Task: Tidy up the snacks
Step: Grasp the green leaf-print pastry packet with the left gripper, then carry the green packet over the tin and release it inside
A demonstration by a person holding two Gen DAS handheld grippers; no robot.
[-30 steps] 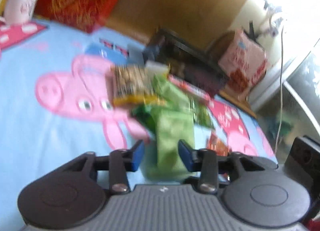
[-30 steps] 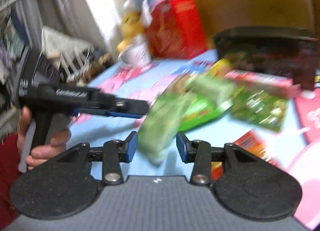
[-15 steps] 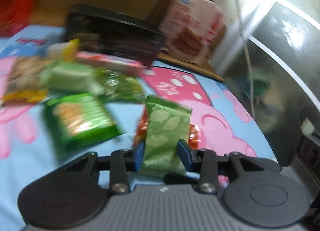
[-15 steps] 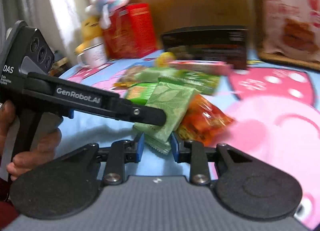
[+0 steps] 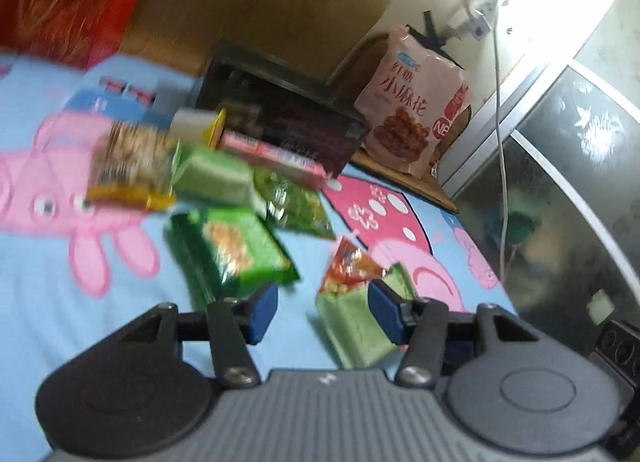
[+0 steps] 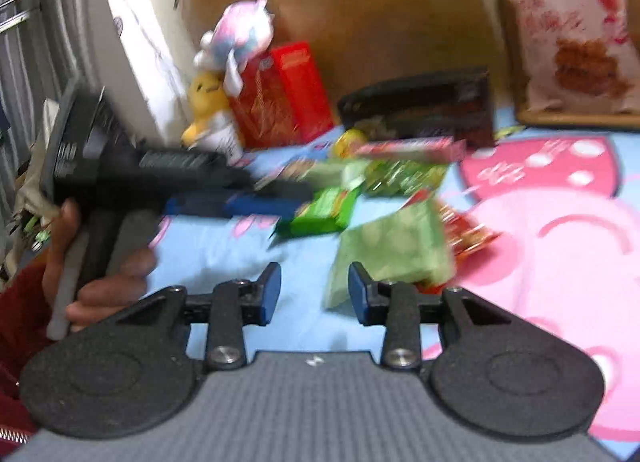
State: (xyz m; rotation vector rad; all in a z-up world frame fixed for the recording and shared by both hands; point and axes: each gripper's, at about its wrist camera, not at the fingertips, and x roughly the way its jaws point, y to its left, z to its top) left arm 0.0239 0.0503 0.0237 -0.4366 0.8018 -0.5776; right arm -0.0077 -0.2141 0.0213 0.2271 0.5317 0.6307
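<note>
A light green snack packet point(image 5: 352, 326) point(image 6: 392, 250) lies loose on the blue cartoon sheet point(image 5: 48, 302), partly over an orange packet point(image 5: 352, 266) point(image 6: 468, 234). My left gripper point(image 5: 323, 316) has its jaws opening. The packet rests by its right finger, and neither pad presses on it. From the right wrist view, a hand holds the left gripper point(image 6: 296, 193) out to the left of the packet. My right gripper point(image 6: 314, 294) also has its jaws opening, with nothing between them. The packet lies just beyond its right finger.
A heap of snacks lies further out: a dark green packet point(image 5: 232, 246), a pink stick pack point(image 5: 276, 153) and a nut packet point(image 5: 128, 165). Behind them stand a black box point(image 6: 420, 109), a red box point(image 6: 280, 93), plush toys point(image 6: 236, 37) and a pink snack bag point(image 6: 572, 33).
Half a second ago both grippers pinched the light green packet. Both have let go, and it now lies on the orange packet. The left gripper has drawn back to the left.
</note>
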